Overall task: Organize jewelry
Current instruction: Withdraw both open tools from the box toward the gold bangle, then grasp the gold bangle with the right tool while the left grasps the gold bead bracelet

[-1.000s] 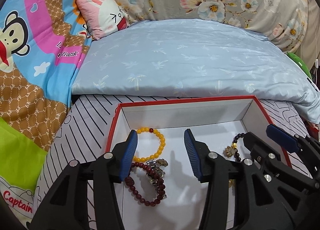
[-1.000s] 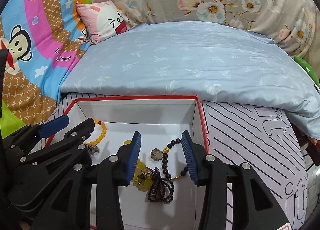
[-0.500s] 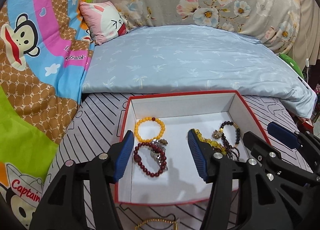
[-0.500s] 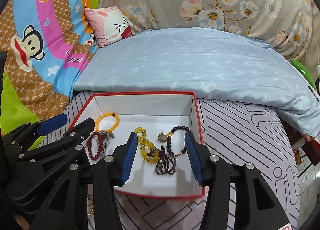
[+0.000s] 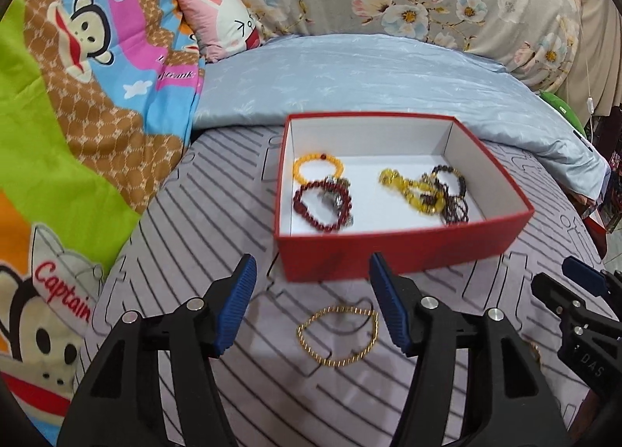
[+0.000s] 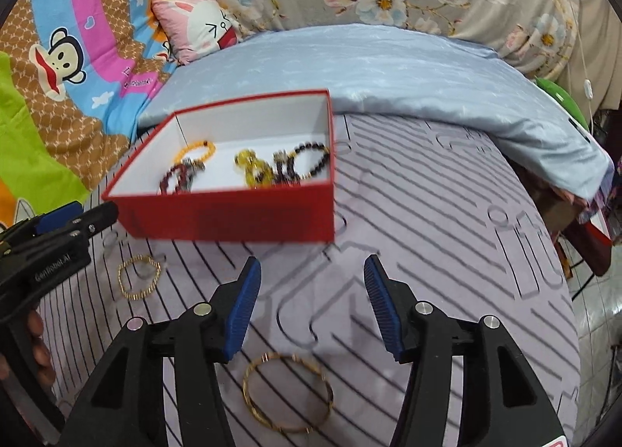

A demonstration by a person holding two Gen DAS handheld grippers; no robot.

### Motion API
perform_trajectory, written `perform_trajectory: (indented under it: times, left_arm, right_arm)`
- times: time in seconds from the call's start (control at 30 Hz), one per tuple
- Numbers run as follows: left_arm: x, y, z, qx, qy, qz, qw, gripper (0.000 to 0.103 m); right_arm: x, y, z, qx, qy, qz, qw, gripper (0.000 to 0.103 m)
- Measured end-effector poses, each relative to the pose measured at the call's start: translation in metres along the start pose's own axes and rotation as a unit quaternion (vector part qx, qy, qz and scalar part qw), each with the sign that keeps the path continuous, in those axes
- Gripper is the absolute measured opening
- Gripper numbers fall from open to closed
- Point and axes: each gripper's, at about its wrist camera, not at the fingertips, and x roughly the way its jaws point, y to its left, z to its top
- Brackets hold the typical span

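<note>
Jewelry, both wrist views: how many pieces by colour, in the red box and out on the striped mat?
Orange-yellow bead bracelet: 1, in the red box
Dark red bead bracelet: 1, in box
Clear yellow bead strand: 1, in box
Dark bead strand: 1, in box, tangled
Gold bracelets: 2, on the mat
Total: 6

Red box [image 5: 400, 252], white inside, on striped grey sheet [image 5: 202, 213]. Contents: yellow bead bracelet [image 5: 317, 167] at 10 o'clock, dark red bead bracelet [image 5: 322, 205] at 8 o'clock overlapping it, yellow and dark bead tangle [image 5: 431, 194] at 3 o'clock. Gold chain bracelet [image 5: 338, 334] on sheet at 6 o'clock of box. Left gripper [image 5: 311, 305] above chain, jaws just widened, nothing between pads. Right gripper tip [image 5: 575, 283] at 4 o'clock.
</note>
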Motion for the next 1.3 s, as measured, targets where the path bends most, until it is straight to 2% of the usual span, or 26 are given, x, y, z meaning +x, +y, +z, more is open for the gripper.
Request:
perform_trajectory:
  times: [0.2,0.3,0.47,0.97,1.1,1.17,1.3]
  left_arm:
    - [-0.004,0.01,-0.029,-0.015,0.018,-0.002,0.9997,0.058]
    - [-0.004,0.016,-0.041,-0.027,0.028,-0.004,0.9992,0.067]
    - [-0.002,0.02,-0.053,-0.033,0.037,0.0,0.9988,0.068]
    - [0.008,0.025,-0.063,-0.052,0.049,-0.002,0.9975,0.068]
    - [0.01,0.025,-0.063,-0.054,0.052,-0.004,0.9972,0.068]
    - [0.01,0.025,-0.061,-0.055,0.052,-0.005,0.9971,0.068]
    - [0.016,0.025,-0.056,-0.06,0.054,-0.01,0.9967,0.068]
  right_arm:
    - [-0.008,-0.006,-0.035,0.02,0.022,0.006,1.0,0.054]
    - [-0.01,-0.001,-0.048,0.013,0.029,0.006,0.999,0.054]
    - [-0.008,0.004,-0.063,0.01,0.04,0.007,0.999,0.06]
    - [0.004,0.021,-0.069,-0.017,0.049,-0.021,0.998,0.069]
    - [0.005,0.022,-0.068,-0.016,0.047,-0.026,0.998,0.065]
    - [0.004,0.022,-0.068,-0.015,0.046,-0.024,0.999,0.059]
    - [0.004,0.022,-0.068,-0.014,0.045,-0.023,0.999,0.058]
